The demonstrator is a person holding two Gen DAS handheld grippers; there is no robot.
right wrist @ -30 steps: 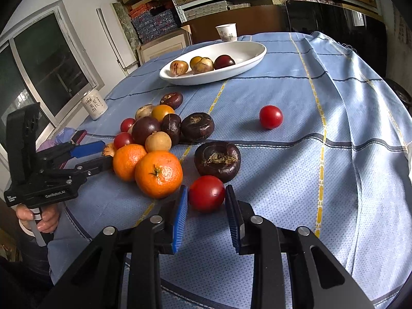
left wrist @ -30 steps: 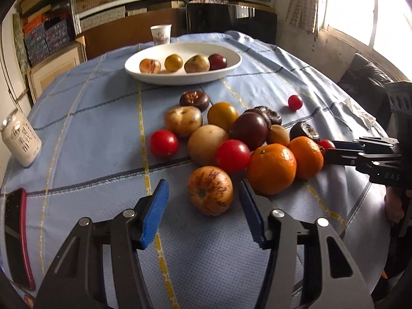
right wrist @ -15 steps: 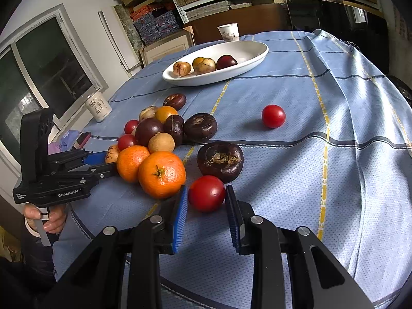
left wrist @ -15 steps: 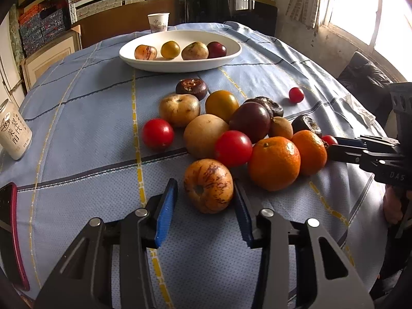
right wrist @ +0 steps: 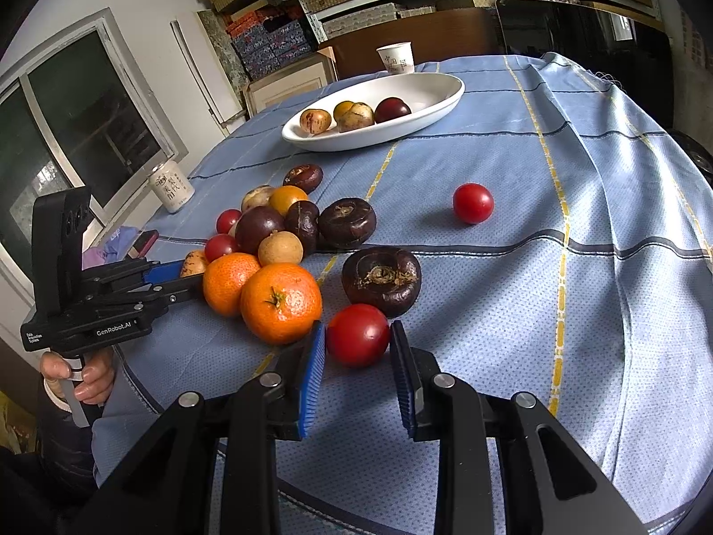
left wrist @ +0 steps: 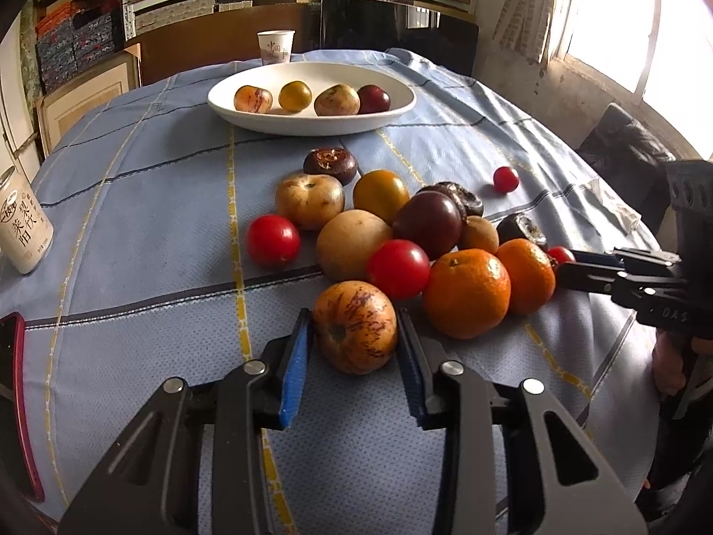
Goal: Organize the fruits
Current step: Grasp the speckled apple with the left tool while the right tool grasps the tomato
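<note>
Left gripper (left wrist: 354, 334): jaws closing around the speckled orange-brown fruit (left wrist: 354, 326) at the near edge of the pile, both blue pads at its sides and touching or nearly so, fruit sitting on the blue-clothed desk (left wrist: 147, 232). Right gripper (right wrist: 356, 341): jaws nearly closed, clamped on a red tomato (right wrist: 358, 334) resting on the cloth, just beside an orange (right wrist: 280, 302) and in front of a dark wrinkled fruit (right wrist: 381, 280). Rest of the pile (oranges, tomatoes, brown and dark purple fruit) sits mid-desk. One tomato (right wrist: 473, 203) lies well apart from it. White oval dish (left wrist: 312, 122) at the far side holds four fruits, with a paper cup (left wrist: 276, 47) behind it. White can (left wrist: 22, 232) near the left edge.
</note>
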